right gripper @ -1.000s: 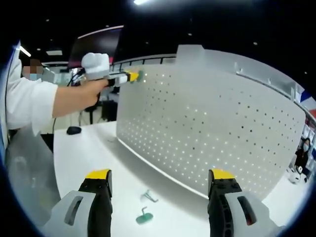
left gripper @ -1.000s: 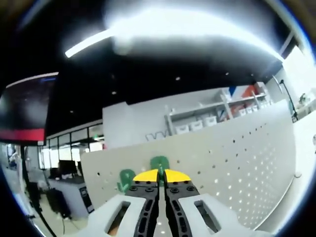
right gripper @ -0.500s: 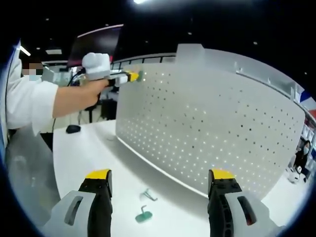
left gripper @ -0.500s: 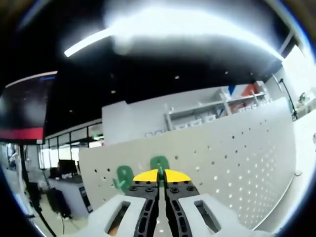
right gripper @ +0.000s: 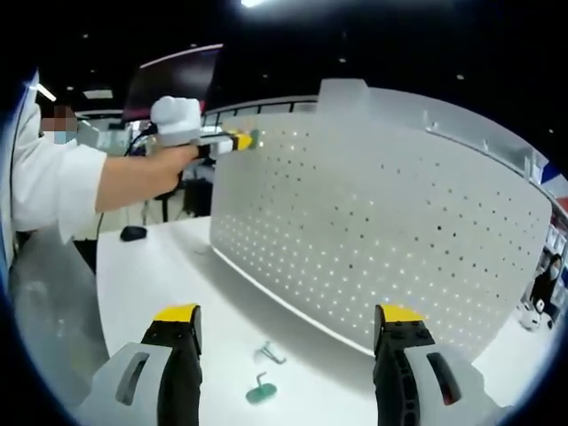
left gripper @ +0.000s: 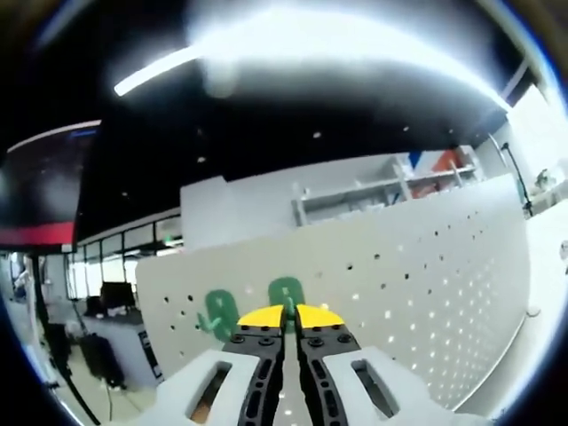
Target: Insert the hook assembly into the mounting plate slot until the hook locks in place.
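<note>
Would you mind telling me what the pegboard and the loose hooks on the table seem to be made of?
Pegboard: likely painted sheet metal or rigid plastic; matte off-white, thin, evenly punched with small holes. Hard to tell which.
Green hook on the table: probably plastic, given its flat, uniform green base.
Second hook: looks like thin bent wire, greyish; too small to be sure.

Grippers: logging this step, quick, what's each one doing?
Left gripper: shut on the green hook at the pegboard.
Right gripper: open, empty.
</note>
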Available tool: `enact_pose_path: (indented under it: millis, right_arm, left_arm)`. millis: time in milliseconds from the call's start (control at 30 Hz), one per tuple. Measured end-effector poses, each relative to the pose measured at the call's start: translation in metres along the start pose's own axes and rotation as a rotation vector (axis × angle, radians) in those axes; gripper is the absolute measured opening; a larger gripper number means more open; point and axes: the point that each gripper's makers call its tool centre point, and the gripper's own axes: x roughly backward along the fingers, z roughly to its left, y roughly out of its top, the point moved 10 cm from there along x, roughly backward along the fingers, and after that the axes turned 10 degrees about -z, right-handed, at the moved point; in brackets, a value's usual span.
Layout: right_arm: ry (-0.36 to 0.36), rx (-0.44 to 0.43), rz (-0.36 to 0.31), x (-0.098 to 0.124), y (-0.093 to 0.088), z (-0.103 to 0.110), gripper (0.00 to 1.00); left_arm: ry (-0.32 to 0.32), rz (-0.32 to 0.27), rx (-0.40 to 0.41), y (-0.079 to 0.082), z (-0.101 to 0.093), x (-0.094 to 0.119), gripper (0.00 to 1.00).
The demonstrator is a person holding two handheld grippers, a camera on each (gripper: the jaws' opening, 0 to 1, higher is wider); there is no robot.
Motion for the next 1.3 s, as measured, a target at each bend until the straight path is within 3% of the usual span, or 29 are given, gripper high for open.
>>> enact_pose_path:
  millis: [367,567,1300]
  right_arm:
    - [-0.005,-0.006,-0.010,0.005,0.000,0.000,0.80]
    - [-0.003,-0.013,-0.030,0.008,0.001,0.002,0.80]
    - [-0.016,-0.040,-0.069,0.023,0.000,-0.002,0.80]
  left_arm:
    - [-0.008,-0.006,0.051,0.006,-0.005,0.007,0.23]
    - [-0.008,0.026,0.098,0.011,-0.008,0.020,0.35]
    - [-0.094,0.089,0.079,0.025,-0.018,0.073,0.34]
